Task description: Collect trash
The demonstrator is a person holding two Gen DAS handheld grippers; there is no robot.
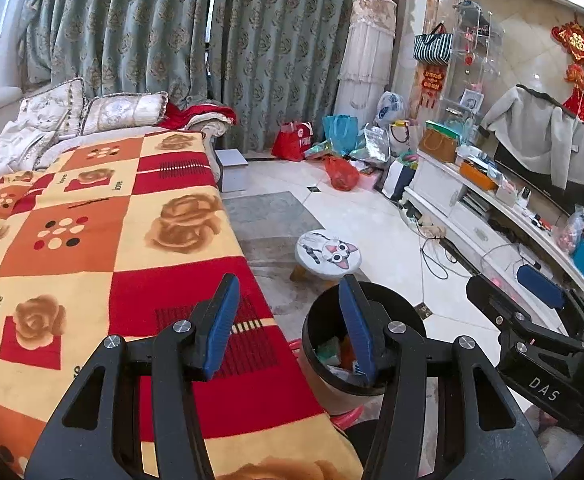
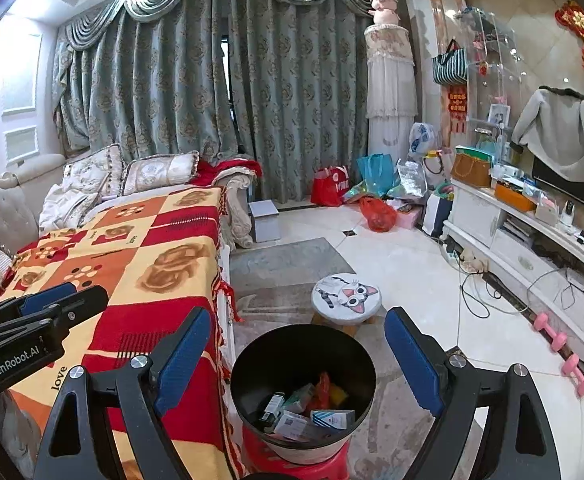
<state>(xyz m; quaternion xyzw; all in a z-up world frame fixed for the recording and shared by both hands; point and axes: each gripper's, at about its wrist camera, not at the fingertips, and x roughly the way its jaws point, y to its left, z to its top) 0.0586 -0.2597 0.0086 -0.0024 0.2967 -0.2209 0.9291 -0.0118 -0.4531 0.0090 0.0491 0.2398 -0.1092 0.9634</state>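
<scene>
Trash, small cartons and wrappers, lay inside the round black bin [image 2: 303,392] at lower centre. Both the left gripper [image 1: 288,326] and right gripper [image 2: 298,360] had jaws apart, empty. A careless swing could probably tip the bin off its red stool [image 2: 292,462].

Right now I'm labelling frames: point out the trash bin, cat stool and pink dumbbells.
trash bin [image 2: 248,354], right wrist view, left rim.
cat stool [image 2: 346,294], right wrist view, seat top.
pink dumbbells [image 2: 548,332], right wrist view, nearer handle.
</scene>
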